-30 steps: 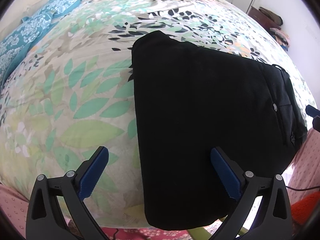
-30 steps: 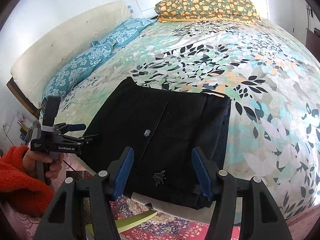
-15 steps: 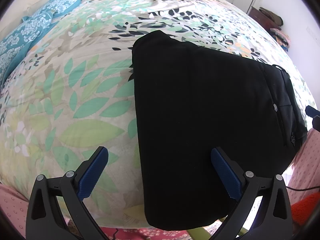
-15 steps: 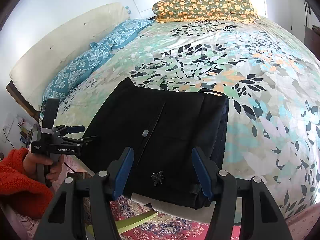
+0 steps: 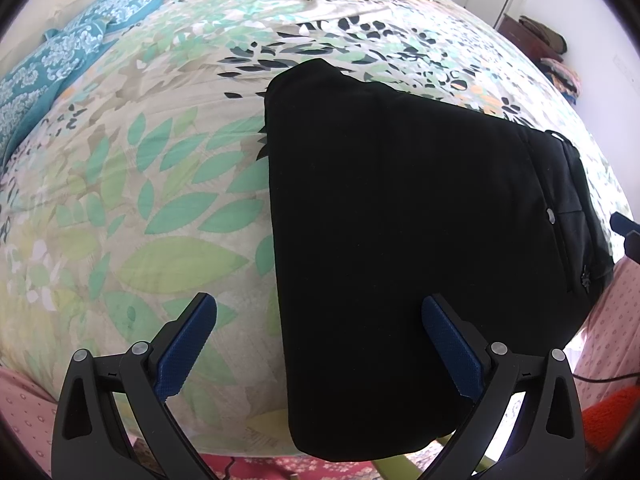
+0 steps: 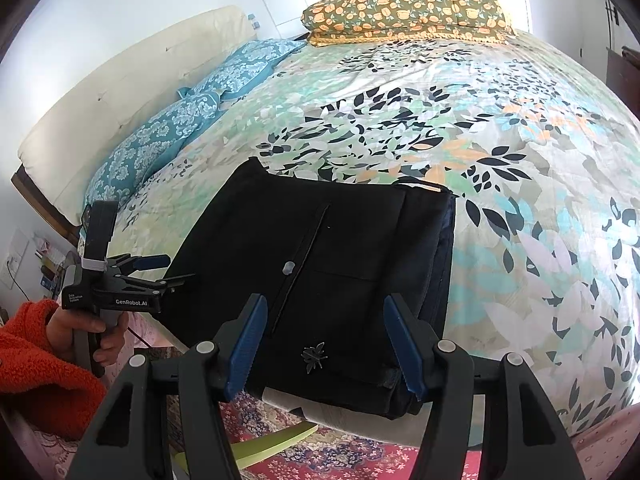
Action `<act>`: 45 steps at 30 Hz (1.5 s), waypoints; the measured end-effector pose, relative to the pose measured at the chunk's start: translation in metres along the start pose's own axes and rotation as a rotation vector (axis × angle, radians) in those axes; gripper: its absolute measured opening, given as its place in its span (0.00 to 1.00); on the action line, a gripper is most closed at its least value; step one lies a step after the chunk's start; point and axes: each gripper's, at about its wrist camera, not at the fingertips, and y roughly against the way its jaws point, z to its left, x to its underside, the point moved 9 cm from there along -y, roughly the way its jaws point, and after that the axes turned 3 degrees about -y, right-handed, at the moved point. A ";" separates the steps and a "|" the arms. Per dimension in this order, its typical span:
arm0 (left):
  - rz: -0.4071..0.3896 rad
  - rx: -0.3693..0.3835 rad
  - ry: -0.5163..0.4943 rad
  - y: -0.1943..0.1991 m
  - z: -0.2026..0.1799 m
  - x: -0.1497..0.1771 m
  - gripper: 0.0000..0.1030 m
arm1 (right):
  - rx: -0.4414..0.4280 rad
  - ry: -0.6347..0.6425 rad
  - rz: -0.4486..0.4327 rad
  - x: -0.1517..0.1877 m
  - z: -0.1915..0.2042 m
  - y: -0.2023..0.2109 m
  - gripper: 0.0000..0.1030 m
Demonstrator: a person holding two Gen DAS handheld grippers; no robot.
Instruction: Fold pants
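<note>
Right gripper (image 6: 326, 344) sits low in its frame, jaws spread and empty, framing the near edge of the black pants (image 6: 332, 264) — nothing pinched. The folded pants lie just ahead on the bed's (image 6: 520, 208) near edge, long axis running left to right across the frame. At lower left, the left gripper (image 6: 168, 270), released too, hovers beside the pants' left end. Looks like the right one is nearer — waistband end close by.
</note>
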 end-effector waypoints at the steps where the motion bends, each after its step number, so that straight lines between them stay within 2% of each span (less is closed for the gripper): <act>1: 0.000 0.001 0.001 0.000 0.000 0.000 1.00 | 0.000 -0.002 0.001 0.000 0.000 0.000 0.60; 45: 0.008 0.015 0.019 -0.002 0.000 0.002 1.00 | -0.007 -0.048 -0.002 0.001 -0.005 -0.002 0.60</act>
